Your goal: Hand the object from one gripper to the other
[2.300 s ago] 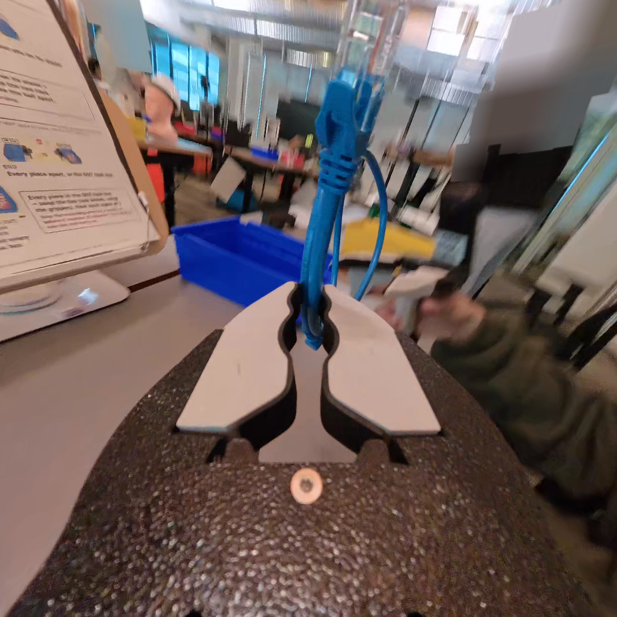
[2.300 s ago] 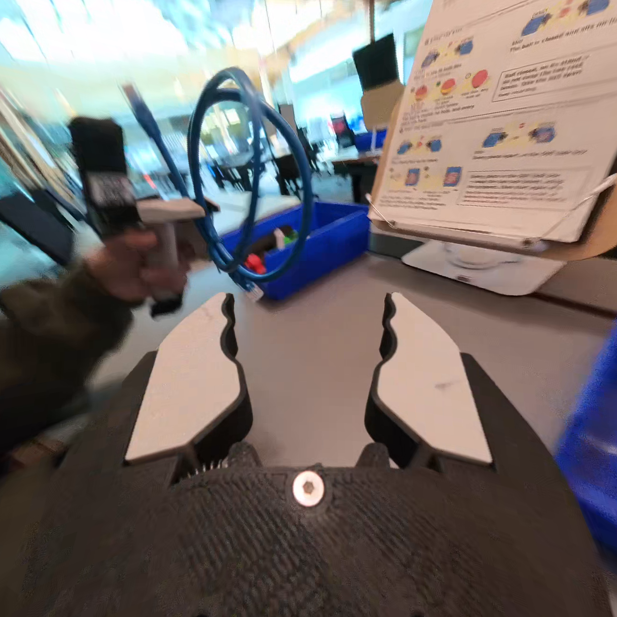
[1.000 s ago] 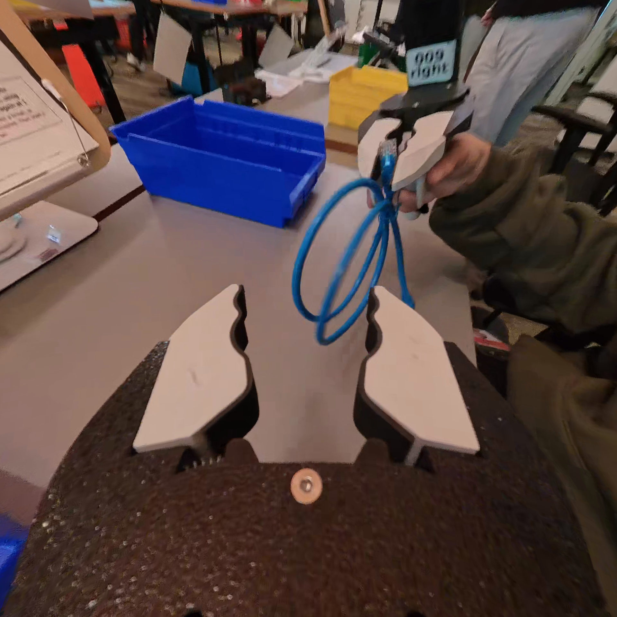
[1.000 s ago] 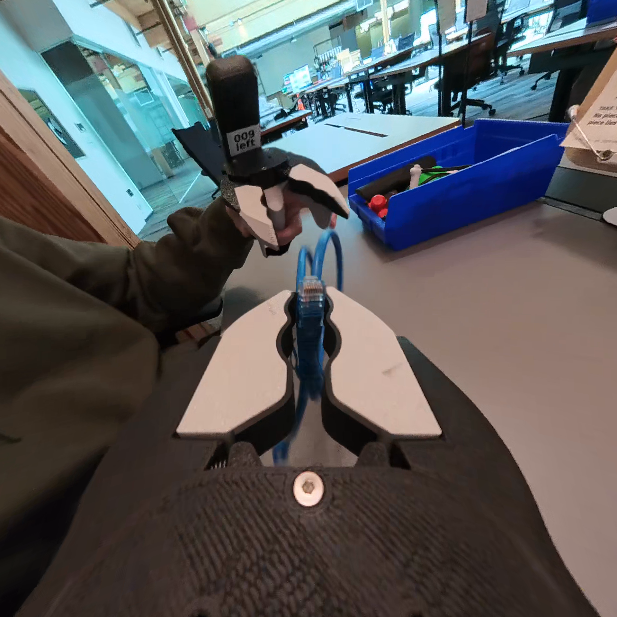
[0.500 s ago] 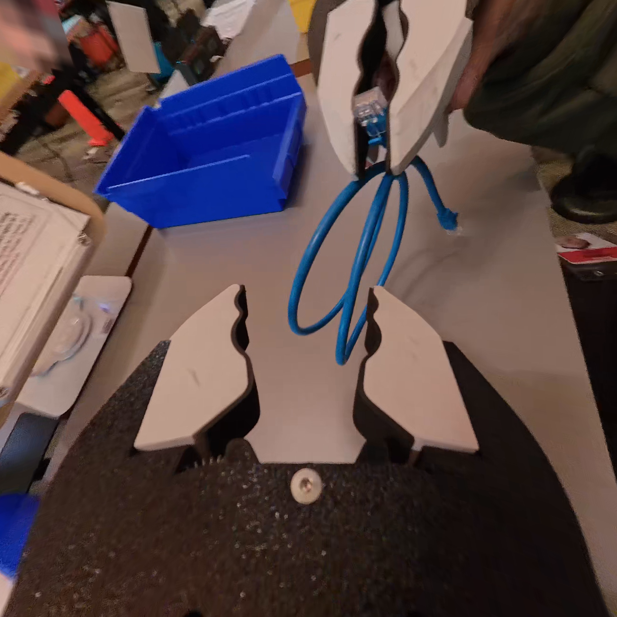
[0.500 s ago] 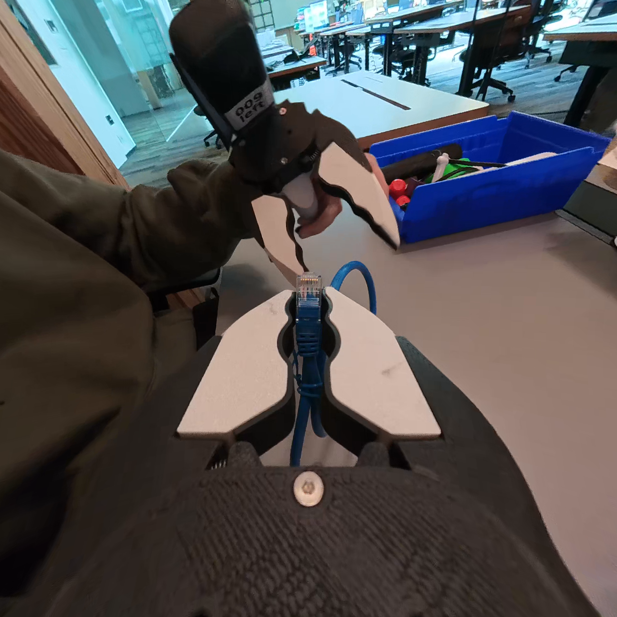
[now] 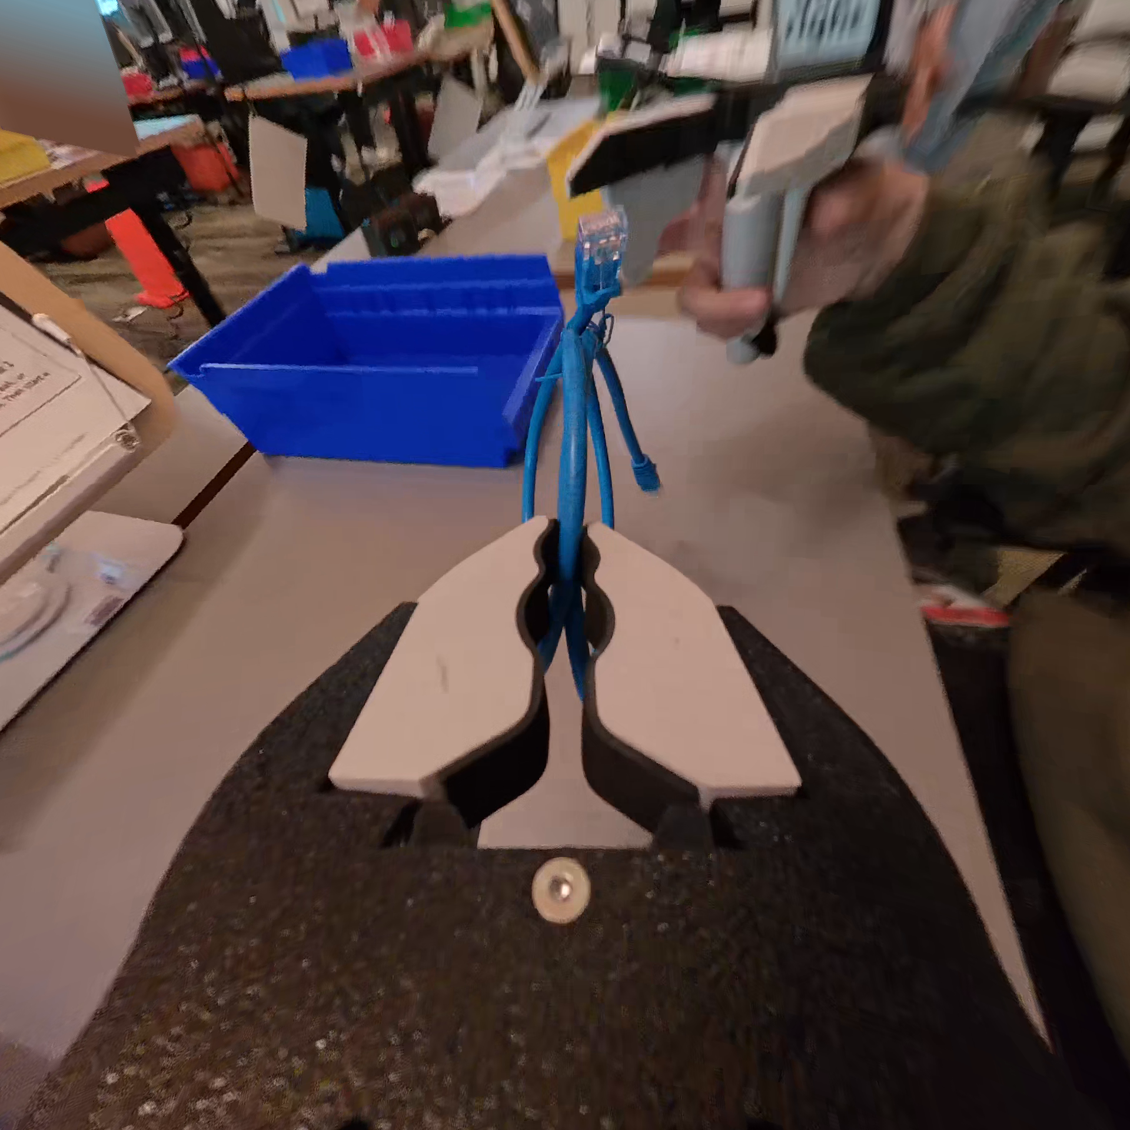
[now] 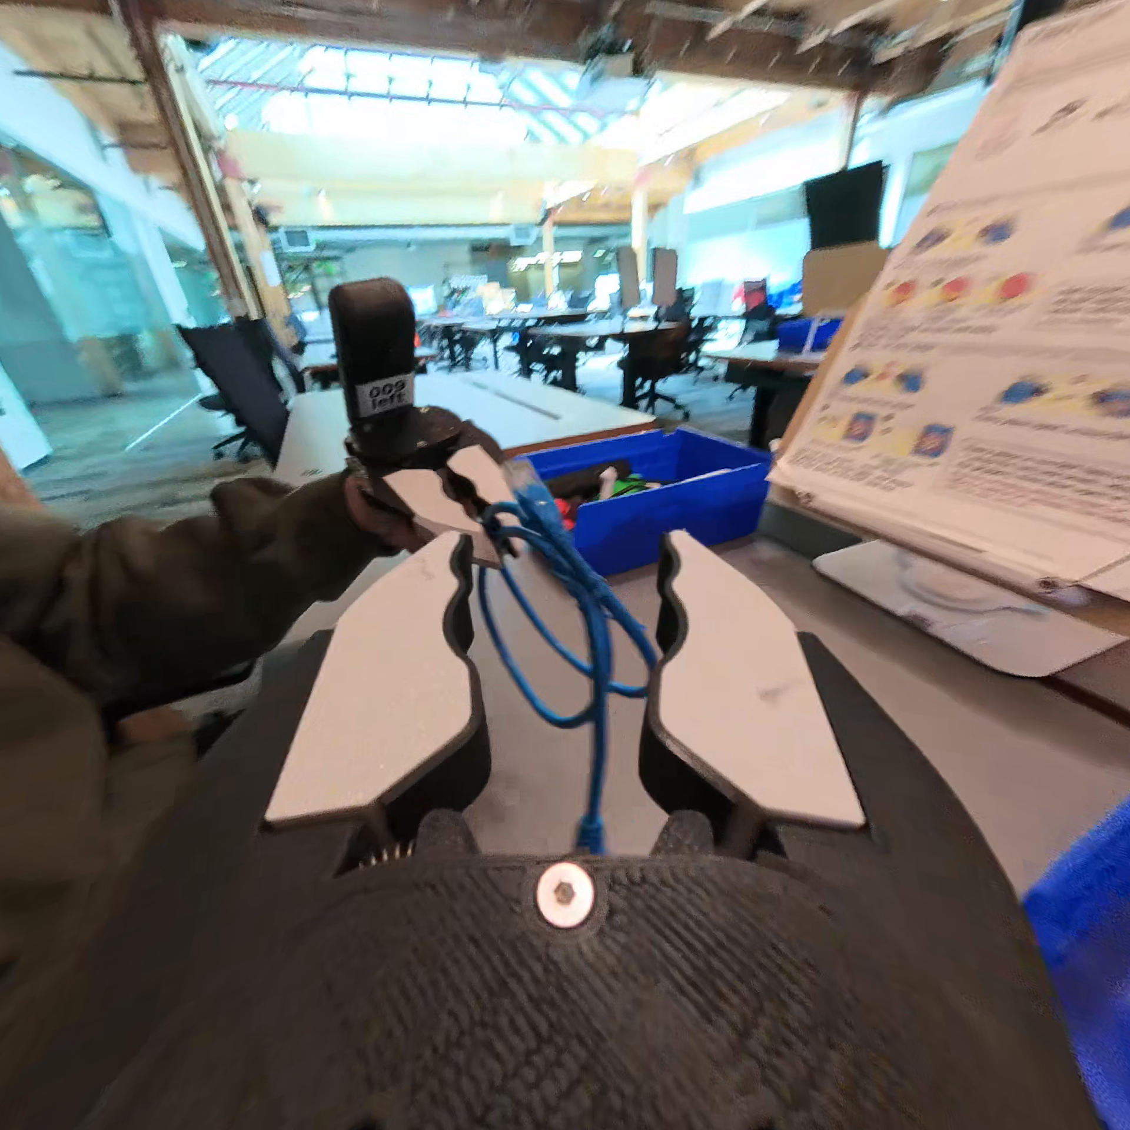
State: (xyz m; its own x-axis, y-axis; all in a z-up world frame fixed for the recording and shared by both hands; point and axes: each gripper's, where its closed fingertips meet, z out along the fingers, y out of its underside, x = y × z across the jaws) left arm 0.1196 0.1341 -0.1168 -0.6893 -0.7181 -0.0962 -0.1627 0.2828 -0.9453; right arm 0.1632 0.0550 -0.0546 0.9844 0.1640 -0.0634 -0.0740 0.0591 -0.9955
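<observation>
One coiled blue cable [image 7: 575, 428] is pinched in the left hand-held gripper [image 7: 567, 553], the right hand-held gripper [image 8: 565, 575] gapes wide, and one blue bin [image 7: 367, 379] sits on the table [image 7: 293, 611].

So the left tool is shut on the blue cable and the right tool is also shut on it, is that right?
Not quite. The left tool is shut on the blue cable, but the right tool is open: the right wrist view shows its fingers spread apart, with the cable hanging between them unclamped.

left tool [image 7: 567, 538] clamped, right tool [image 8: 565, 550] spread wide
</observation>
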